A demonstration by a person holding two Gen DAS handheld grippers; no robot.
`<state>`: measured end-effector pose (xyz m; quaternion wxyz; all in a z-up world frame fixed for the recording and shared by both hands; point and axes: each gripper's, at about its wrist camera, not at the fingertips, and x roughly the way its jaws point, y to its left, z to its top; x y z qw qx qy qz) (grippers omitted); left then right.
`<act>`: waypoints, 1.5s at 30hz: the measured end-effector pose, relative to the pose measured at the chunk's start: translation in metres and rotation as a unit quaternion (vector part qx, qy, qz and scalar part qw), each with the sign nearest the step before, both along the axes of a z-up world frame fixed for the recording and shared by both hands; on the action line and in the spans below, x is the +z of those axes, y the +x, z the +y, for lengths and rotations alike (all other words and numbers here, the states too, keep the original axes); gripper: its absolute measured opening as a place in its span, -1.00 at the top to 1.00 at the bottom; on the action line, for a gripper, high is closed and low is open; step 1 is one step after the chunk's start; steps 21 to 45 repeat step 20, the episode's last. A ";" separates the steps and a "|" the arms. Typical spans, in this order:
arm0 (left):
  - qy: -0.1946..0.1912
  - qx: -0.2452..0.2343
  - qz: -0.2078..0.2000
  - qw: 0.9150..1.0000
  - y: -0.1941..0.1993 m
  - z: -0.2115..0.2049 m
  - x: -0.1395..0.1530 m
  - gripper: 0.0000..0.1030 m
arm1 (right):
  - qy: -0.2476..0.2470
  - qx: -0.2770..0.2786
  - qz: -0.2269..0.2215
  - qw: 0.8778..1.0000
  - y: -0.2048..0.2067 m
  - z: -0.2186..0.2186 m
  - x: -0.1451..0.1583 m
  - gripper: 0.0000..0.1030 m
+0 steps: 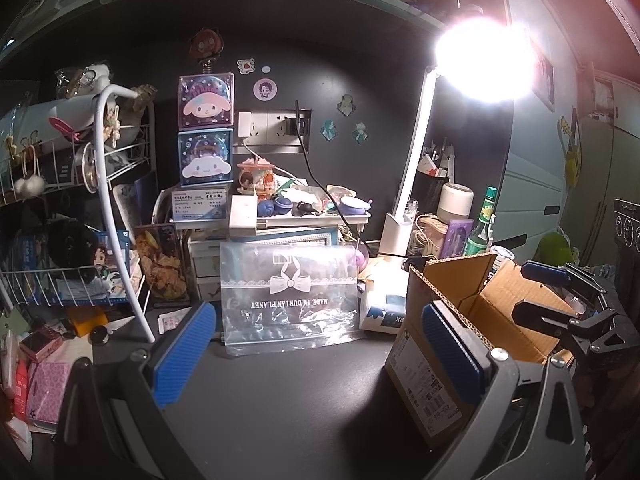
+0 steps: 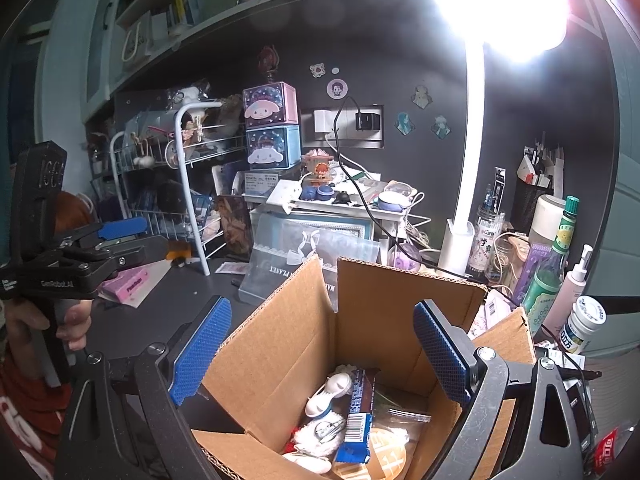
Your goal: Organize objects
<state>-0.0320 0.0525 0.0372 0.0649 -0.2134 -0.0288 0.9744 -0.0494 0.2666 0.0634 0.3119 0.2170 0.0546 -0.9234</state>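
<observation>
The open cardboard box (image 2: 304,344) sits on the table (image 1: 280,400), right under the right hand-held gripper (image 2: 320,352). A snack bar (image 2: 358,412) and a fluffy toy (image 2: 316,436) lie inside it. The box is to the right of the left hand-held gripper (image 1: 320,344). Straight ahead of that gripper, a plastic bag (image 1: 290,296) leans on small drawers (image 1: 206,264). A lamp (image 2: 468,184) stands behind the box, with bottles (image 2: 556,264) to its right.

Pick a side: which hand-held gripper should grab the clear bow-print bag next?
Left. The left hand-held gripper is open and faces the clear bag head-on across bare desk. The right hand-held gripper hangs open over the cardboard box, whose flaps partly block the bag.
</observation>
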 end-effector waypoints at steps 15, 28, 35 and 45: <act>0.001 0.000 0.005 1.000 0.002 -0.001 0.001 -0.99 | -0.002 0.008 0.003 1.000 0.003 -0.001 0.002 -0.78; -0.001 0.001 0.007 1.000 0.003 0.000 0.002 -0.99 | -0.002 0.008 0.003 1.000 0.003 -0.001 0.003 -0.78; -0.001 0.001 0.007 1.000 0.003 0.000 0.002 -0.99 | -0.002 0.008 0.003 1.000 0.003 -0.001 0.003 -0.78; -0.001 0.001 0.007 1.000 0.003 0.000 0.002 -0.99 | -0.002 0.008 0.003 1.000 0.003 -0.001 0.003 -0.78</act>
